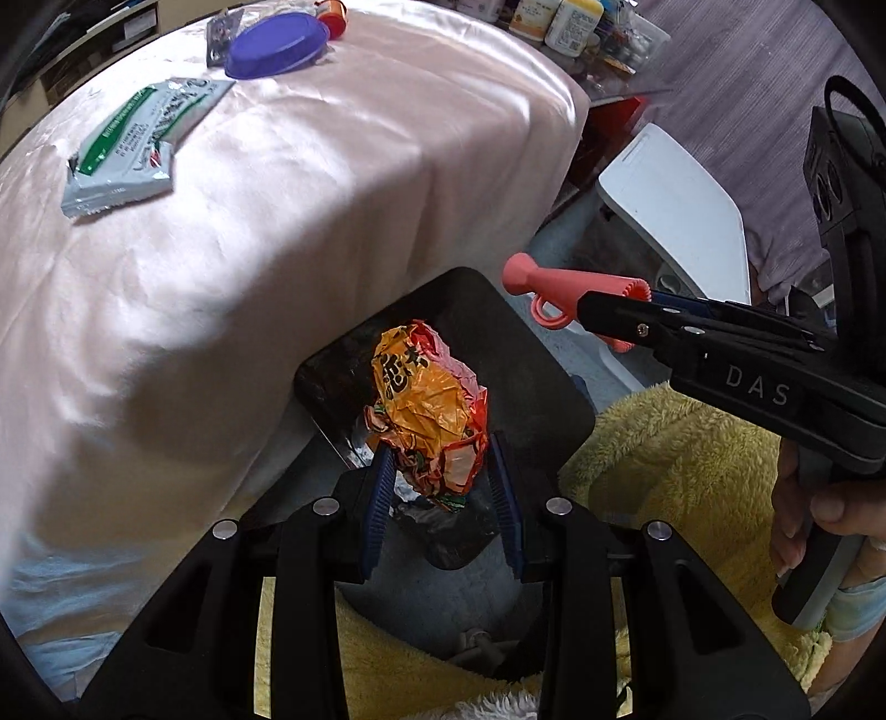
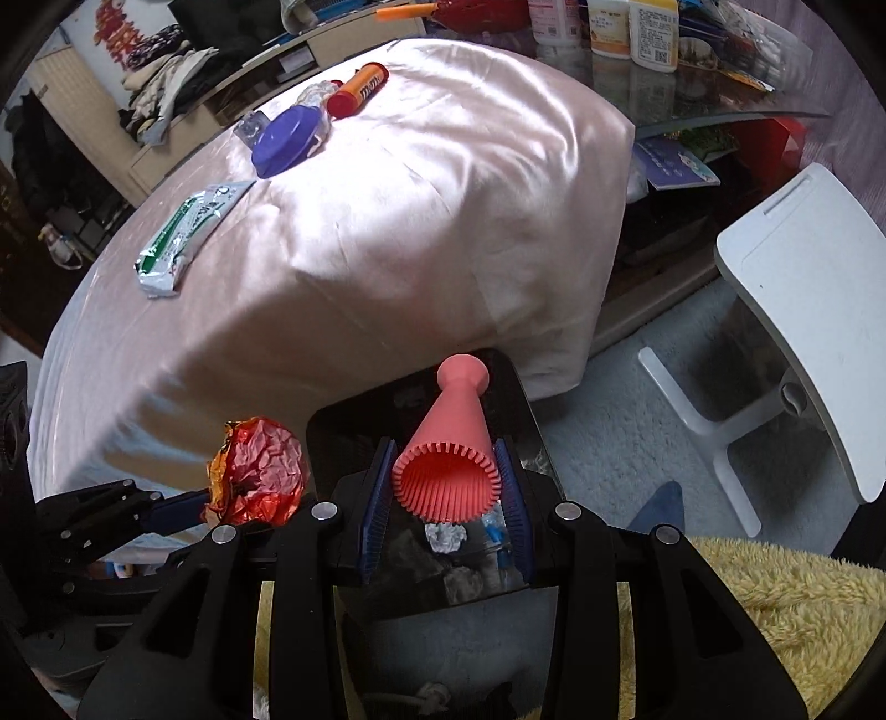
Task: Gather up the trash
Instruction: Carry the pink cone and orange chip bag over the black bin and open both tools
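Note:
My left gripper (image 1: 440, 476) is shut on a crumpled orange snack wrapper (image 1: 429, 410) and holds it above a black bin (image 1: 531, 376) beside the table. The wrapper also shows in the right wrist view (image 2: 257, 471). My right gripper (image 2: 446, 487) is shut on a pink ribbed cone (image 2: 448, 443), over the same bin (image 2: 509, 387); the cone also shows in the left wrist view (image 1: 576, 285). Crumpled foil and scraps (image 2: 446, 537) lie inside the bin. A green-and-white packet (image 1: 138, 141) lies on the pink-clothed table (image 1: 332, 194).
A purple lid (image 1: 277, 44) and an orange tube (image 2: 357, 88) sit at the table's far side. Bottles (image 2: 631, 27) crowd a glass table behind. A white stool (image 2: 803, 310) stands right of the bin. A yellow fleece blanket (image 1: 681, 471) lies near me.

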{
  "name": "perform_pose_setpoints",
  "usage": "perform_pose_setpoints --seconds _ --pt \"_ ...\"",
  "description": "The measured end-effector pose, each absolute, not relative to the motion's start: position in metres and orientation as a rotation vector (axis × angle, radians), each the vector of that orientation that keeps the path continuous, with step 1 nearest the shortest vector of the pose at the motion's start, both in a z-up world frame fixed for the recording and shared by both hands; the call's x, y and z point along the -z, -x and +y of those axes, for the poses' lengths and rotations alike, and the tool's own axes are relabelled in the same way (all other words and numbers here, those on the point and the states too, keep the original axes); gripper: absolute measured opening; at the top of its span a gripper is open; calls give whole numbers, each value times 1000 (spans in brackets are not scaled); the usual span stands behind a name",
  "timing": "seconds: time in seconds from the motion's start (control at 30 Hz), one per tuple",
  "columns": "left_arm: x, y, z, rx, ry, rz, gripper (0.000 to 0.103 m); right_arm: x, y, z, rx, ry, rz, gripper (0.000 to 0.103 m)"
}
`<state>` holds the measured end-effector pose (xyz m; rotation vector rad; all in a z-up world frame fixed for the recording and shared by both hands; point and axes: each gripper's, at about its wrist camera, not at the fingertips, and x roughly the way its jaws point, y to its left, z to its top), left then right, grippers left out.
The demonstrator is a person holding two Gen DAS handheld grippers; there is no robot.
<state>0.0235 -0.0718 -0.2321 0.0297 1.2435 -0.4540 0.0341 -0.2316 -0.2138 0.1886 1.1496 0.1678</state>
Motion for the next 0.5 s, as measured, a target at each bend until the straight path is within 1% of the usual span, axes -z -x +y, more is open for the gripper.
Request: perform_pose_setpoints --seconds 0.2,0.37,0.4,0.47,0.5 --pt "260 -28 -79 448 -25 1320 32 232 -30 -232 -152 -187 1200 38" --pt "264 -31 -81 438 -28 1339 34 234 -33 -232 -147 -188 1218 38" --pt "264 -33 -82 437 -29 1341 36 234 -34 -232 -145 -187 1220 39" --pt "263 -35 -80 438 -25 1342 38 235 -37 -232 -137 -186 1222 39" --pt "263 -35 -79 435 -23 1342 41 235 -37 -232 -131 -186 1224 41"
